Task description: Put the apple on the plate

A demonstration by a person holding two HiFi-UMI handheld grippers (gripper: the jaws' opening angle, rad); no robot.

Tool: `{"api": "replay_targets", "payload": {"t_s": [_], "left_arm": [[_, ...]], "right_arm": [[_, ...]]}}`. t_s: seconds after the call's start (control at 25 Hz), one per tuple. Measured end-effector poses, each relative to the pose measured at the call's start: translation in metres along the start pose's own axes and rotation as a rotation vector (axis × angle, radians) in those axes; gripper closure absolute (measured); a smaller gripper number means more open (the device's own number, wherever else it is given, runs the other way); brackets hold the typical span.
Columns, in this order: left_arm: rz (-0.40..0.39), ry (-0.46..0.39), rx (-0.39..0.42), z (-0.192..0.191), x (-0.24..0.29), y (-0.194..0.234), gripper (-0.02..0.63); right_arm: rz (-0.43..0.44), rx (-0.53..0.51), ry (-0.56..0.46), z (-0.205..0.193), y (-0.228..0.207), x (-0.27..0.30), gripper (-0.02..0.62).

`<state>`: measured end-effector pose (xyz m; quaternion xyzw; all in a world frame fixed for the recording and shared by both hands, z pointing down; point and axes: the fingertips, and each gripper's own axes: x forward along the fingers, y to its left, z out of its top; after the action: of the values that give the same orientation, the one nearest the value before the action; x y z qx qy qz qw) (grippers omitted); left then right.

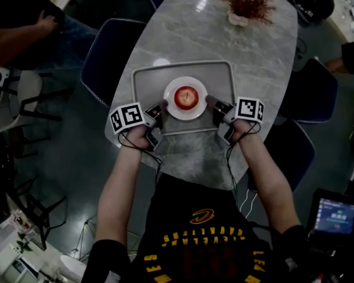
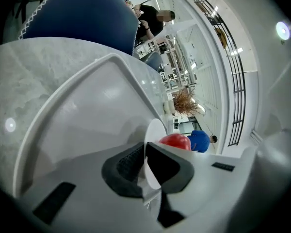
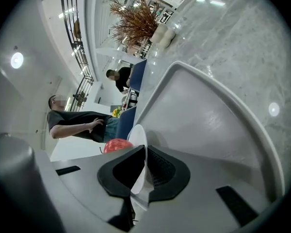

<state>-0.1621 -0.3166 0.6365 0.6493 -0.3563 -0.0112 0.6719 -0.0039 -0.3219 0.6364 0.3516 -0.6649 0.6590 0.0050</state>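
Note:
A red apple (image 1: 186,97) lies in the middle of a small white plate (image 1: 186,115). The plate is over a grey tray (image 1: 143,75) on the marble table (image 1: 253,52); whether it rests on the tray I cannot tell. My left gripper (image 1: 160,112) is shut on the plate's left rim, my right gripper (image 1: 215,107) on its right rim. In the left gripper view the plate's edge (image 2: 153,132) runs between the dark pads (image 2: 123,166), with the apple (image 2: 177,141) beyond. The right gripper view mirrors this: the rim (image 3: 138,135) between the pads (image 3: 162,168), the apple (image 3: 117,145) behind.
A dried plant in a pale pot (image 1: 246,2) stands at the table's far end. Blue chairs (image 1: 106,58) flank the table on both sides. The tray's raised rim (image 2: 68,96) surrounds the plate. People stand in the background.

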Motion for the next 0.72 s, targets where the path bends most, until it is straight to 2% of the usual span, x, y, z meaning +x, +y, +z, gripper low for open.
{"api": "replay_targets", "payload": {"t_s": [0.16, 0.4, 0.72], "left_arm": [[0.043, 0.01, -0.003, 0.002, 0.001, 0.009, 0.584], [0.093, 0.031, 0.022, -0.003, 0.005, 0.014, 0.584], [0.212, 0.047, 0.14, -0.005, 0.009, 0.02, 0.584]], "right_arm": [[-0.001, -0.027, 0.01, -0.001, 0.0, 0.01, 0.569], [-0.06, -0.05, 0.029, -0.004, -0.009, 0.01, 0.569], [-0.145, -0.142, 0.062, -0.006, -0.017, 0.016, 0.569]]}}
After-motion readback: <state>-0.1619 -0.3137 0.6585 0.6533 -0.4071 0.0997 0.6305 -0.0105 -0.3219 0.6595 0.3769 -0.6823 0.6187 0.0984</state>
